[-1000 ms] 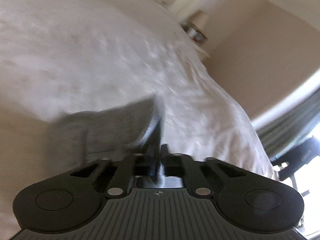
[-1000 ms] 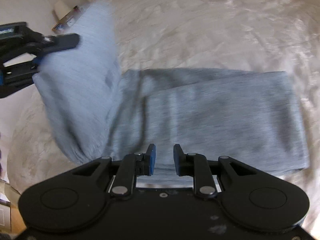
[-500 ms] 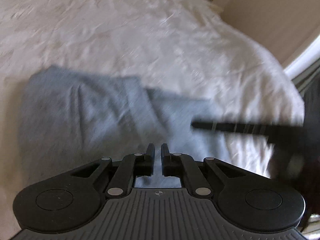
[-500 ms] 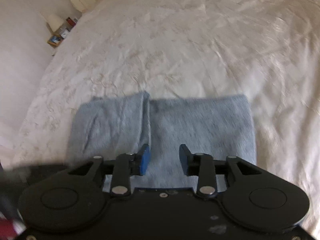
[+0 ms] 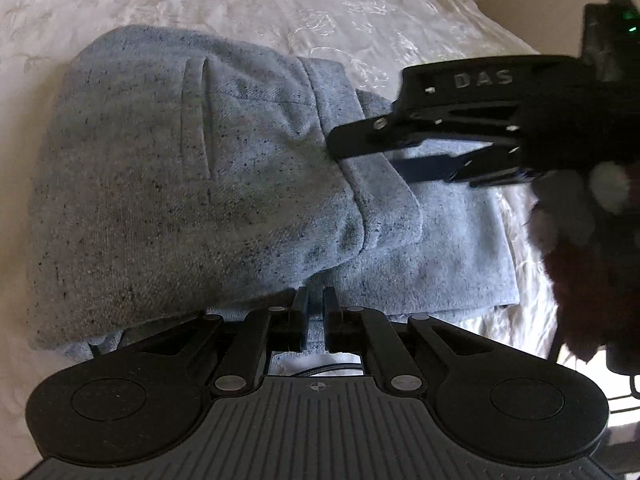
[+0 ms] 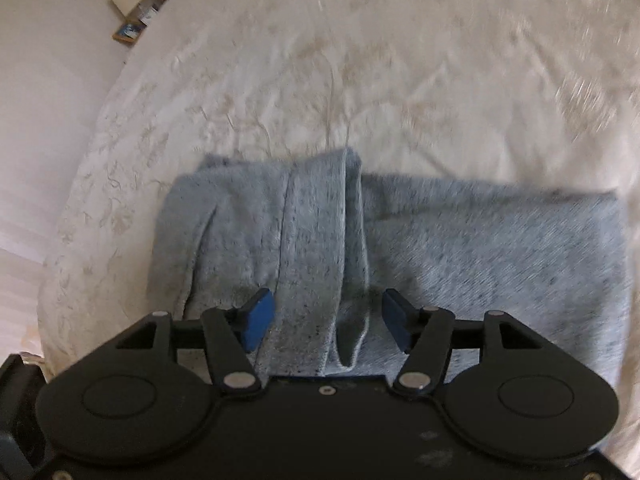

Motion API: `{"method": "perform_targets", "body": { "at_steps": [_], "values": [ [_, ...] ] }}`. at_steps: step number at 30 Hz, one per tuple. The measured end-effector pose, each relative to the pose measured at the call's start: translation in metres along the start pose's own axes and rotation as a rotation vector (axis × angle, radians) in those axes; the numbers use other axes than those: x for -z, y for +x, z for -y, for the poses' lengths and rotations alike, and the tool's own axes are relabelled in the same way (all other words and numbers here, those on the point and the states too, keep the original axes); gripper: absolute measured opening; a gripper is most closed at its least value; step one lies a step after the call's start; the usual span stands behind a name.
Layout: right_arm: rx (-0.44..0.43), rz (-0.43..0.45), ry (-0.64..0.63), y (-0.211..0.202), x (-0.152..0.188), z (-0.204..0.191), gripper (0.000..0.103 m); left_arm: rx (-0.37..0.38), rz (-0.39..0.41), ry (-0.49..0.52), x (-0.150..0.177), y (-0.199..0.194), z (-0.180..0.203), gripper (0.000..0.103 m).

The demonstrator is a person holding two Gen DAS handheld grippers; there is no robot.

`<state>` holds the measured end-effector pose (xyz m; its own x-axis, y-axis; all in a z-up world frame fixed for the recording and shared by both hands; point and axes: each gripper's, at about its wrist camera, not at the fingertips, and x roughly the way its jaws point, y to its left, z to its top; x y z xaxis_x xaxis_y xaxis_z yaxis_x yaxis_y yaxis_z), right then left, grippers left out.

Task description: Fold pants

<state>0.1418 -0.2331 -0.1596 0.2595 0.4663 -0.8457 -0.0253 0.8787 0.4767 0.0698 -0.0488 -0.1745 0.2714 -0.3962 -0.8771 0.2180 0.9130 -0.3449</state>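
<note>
A: Left gripper (image 5: 315,300) fingers are together, only a sliver of gap showing. No cloth visibly pinched; the near edge of the pants (image 5: 192,184) lies right under the tips.

B: Right one?

A: Right gripper (image 6: 327,316) has its blue pads (image 6: 259,314) well apart, and they have just been opening. The raised fold ridge runs up between them in the right wrist view, but the pads don't press on it. So nothing is gripped.

B: Where's the garment overall?

A: Grey marl pants lie on the cream bedspread (image 6: 360,60), already doubled over. One thick folded flap sits on top of a flatter layer, with its edge bulging, not flat. From the left wrist view, the right gripper (image 5: 360,152) comes in from the right, its tips at that flap's edge.

B: Progress?

A: I'd judge it mostly folded. It probably needs a last fold or a smoothing pass.

B: Risks?

A: Three:
- The top flap is puffy and unpinned. A pull on the lower layer could slide it off and undo the fold.
- If the right pads close where they stand, they could catch only the ridge, not all the layers. The fold would then lift unevenly.
- The bedspread is soft and wrinkled. A low pinch could grab it together with the pants.

B: And the grippers?

A: They're close together. A crossing move could knock them.
</note>
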Motion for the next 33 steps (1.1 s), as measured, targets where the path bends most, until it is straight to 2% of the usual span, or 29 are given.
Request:
{"method": "perform_targets", "body": {
  "at_steps": [3,4,5,6,7,8,11,14,16,18,23,25,28,31,33],
  "values": [
    [-0.041,-0.033,0.049,0.015,0.001,0.003,0.068,0.013,0.008,-0.025,0.003,-0.003,-0.008,0.006],
    [-0.055,-0.040,0.067,0.019,0.000,0.003,0.063,0.015,0.014,-0.029,0.004,-0.005,-0.009,0.006],
    [-0.074,-0.043,0.084,0.022,0.000,0.003,0.043,0.015,0.024,-0.025,0.005,-0.009,-0.009,0.006],
    [-0.094,-0.049,0.096,0.025,-0.002,0.002,0.037,0.011,0.035,-0.014,0.007,-0.012,-0.007,0.006],
    [-0.110,-0.056,0.108,0.026,-0.002,0.002,0.018,0.004,0.050,0.002,0.008,-0.016,-0.005,0.006],
    [-0.126,-0.052,0.103,0.025,-0.003,0.000,0.015,-0.003,0.064,0.016,0.009,-0.019,-0.003,0.006],
    [-0.147,-0.028,0.076,0.011,-0.007,-0.009,0.012,-0.025,0.108,0.048,0.014,-0.027,0.002,0.009],
    [-0.225,0.021,0.102,-0.016,-0.015,-0.016,0.012,-0.049,0.147,0.064,0.017,-0.031,0.005,0.011],
    [-0.248,0.046,0.082,-0.029,-0.021,-0.027,0.012,-0.059,0.159,0.061,0.019,-0.030,0.005,0.012],
    [-0.256,0.064,0.054,-0.040,-0.026,-0.039,0.012,-0.064,0.165,0.067,0.021,-0.029,0.007,0.017],
    [-0.272,0.084,0.022,-0.056,-0.026,-0.056,0.011,-0.092,0.175,0.084,0.022,-0.024,0.014,0.017],
    [-0.281,0.097,0.014,-0.066,-0.025,-0.060,0.011,-0.099,0.142,0.025,0.020,-0.016,0.007,0.017],
    [-0.283,0.155,0.008,-0.092,-0.018,-0.059,0.011,-0.073,0.121,-0.122,0.019,-0.012,-0.013,0.017],
    [-0.252,0.217,0.041,-0.125,-0.010,-0.038,0.011,-0.055,0.121,-0.169,0.020,-0.015,-0.019,0.017],
    [-0.184,0.252,0.047,-0.143,0.000,-0.020,0.011,-0.053,0.120,-0.168,0.023,-0.017,-0.019,0.017]
  ]
}}
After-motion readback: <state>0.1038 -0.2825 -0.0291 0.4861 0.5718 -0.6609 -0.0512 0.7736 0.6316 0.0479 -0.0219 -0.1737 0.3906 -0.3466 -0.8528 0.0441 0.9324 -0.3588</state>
